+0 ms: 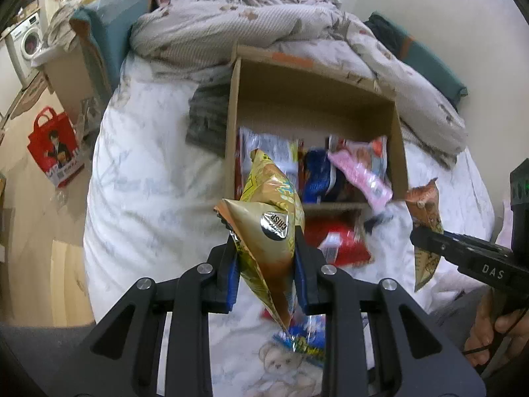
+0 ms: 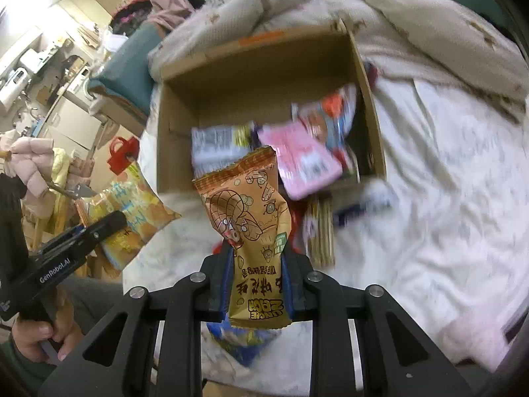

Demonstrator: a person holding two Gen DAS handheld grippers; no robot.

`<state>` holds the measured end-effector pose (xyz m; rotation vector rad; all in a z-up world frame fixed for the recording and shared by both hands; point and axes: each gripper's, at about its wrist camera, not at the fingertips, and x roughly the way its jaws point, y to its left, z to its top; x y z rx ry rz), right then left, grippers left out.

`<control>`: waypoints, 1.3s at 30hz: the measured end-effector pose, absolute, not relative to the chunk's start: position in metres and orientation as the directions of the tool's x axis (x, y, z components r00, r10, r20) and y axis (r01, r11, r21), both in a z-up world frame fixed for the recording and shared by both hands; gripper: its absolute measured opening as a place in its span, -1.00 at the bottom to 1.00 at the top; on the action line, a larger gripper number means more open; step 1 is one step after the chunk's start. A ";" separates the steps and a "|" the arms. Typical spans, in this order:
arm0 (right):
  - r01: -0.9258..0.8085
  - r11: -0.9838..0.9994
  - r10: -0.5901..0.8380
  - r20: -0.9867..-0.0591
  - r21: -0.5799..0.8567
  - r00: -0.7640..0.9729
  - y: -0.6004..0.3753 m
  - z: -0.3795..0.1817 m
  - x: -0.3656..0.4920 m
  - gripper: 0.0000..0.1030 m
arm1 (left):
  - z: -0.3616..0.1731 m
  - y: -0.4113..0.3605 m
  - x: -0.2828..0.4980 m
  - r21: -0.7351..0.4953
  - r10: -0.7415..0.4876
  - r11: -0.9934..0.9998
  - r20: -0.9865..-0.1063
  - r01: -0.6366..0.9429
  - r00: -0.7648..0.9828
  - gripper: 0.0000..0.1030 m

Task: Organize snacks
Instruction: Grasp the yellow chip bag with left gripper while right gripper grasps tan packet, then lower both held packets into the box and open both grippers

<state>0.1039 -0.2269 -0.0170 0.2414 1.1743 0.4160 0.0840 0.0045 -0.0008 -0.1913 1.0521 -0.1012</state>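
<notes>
My left gripper (image 1: 266, 251) is shut on a yellow-gold crisp bag (image 1: 271, 218) and holds it above the bed, just in front of the open cardboard box (image 1: 317, 99). My right gripper (image 2: 254, 258) is shut on an orange-brown peanut snack packet (image 2: 248, 211), also held in the air before the box (image 2: 251, 66). The box holds several packets, among them a pink one (image 1: 360, 172) that hangs over its front edge. The right gripper shows at the right in the left wrist view (image 1: 429, 241). The left gripper with its yellow bag shows at the left in the right wrist view (image 2: 109, 225).
A red packet (image 1: 340, 241) and a blue one (image 1: 304, 344) lie on the white bedsheet (image 1: 148, 172) in front of the box. A rumpled quilt (image 1: 231, 29) lies behind the box. A red bag (image 1: 54, 145) stands on the floor at the left.
</notes>
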 end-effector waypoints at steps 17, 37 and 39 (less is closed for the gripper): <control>-0.139 0.905 0.421 -0.799 0.402 0.429 -0.225 -0.033 0.222 -0.50 | -0.011 -0.037 0.196 -0.168 -0.194 0.981 -0.829 0.098 0.525 -0.54; -0.118 0.905 0.418 -0.806 0.408 0.418 -0.226 -0.069 0.234 -0.50 | -0.058 -0.027 0.217 -0.191 -0.208 0.978 -0.855 0.084 0.476 -0.50; -0.113 0.905 0.418 -0.806 0.411 0.419 -0.227 -0.070 0.234 -0.49 | -0.058 -0.027 0.218 -0.181 -0.199 0.980 -0.857 0.083 0.475 -0.49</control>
